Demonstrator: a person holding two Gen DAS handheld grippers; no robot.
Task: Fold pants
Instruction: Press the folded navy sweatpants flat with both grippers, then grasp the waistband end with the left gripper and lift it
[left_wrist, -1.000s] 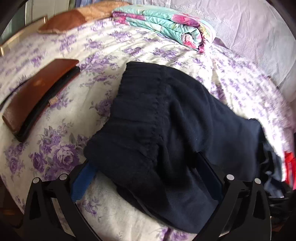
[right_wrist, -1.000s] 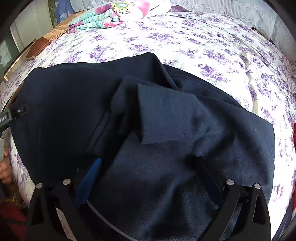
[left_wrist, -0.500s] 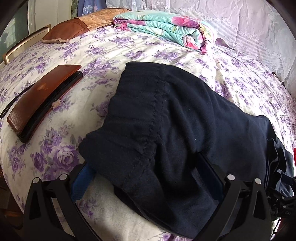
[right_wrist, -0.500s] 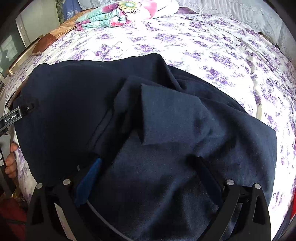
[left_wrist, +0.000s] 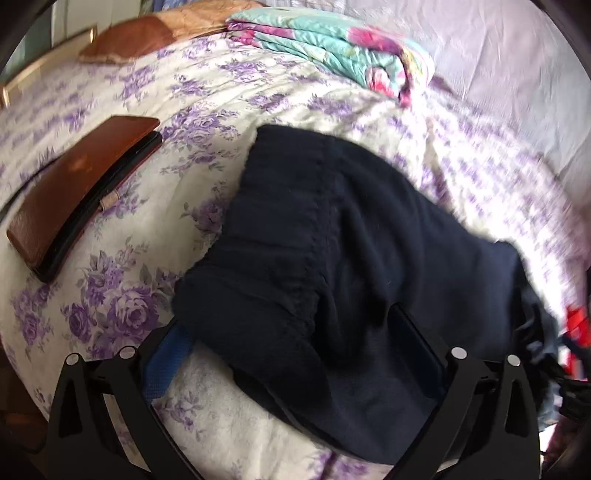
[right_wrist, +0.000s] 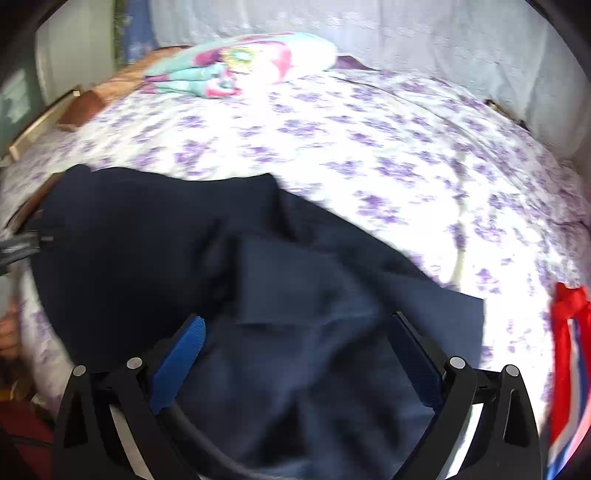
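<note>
Dark navy pants (left_wrist: 369, 236) lie in a rumpled heap on the flowered bedsheet (left_wrist: 122, 295), the ribbed waistband (left_wrist: 280, 221) to the left. My left gripper (left_wrist: 291, 343) is open at the near edge of the waistband, and cloth drapes over both fingers. In the right wrist view the pants (right_wrist: 147, 240) spread out with a folded flap (right_wrist: 295, 277) in the middle. My right gripper (right_wrist: 295, 343) is open just above the cloth, with its blue left pad (right_wrist: 181, 354) uncovered. Nothing is pinched in either gripper.
A brown leather case (left_wrist: 74, 192) lies on the sheet to the left of the pants. A folded flowered blanket (left_wrist: 332, 51) (right_wrist: 236, 62) sits at the far side of the bed. A red cloth (right_wrist: 569, 350) hangs at the right edge. A hand (right_wrist: 7, 332) shows at far left.
The right gripper has lifted and drawn back off the pants, baring its left pad and showing more of the bed. The left view has shifted slightly and is blurred.
</note>
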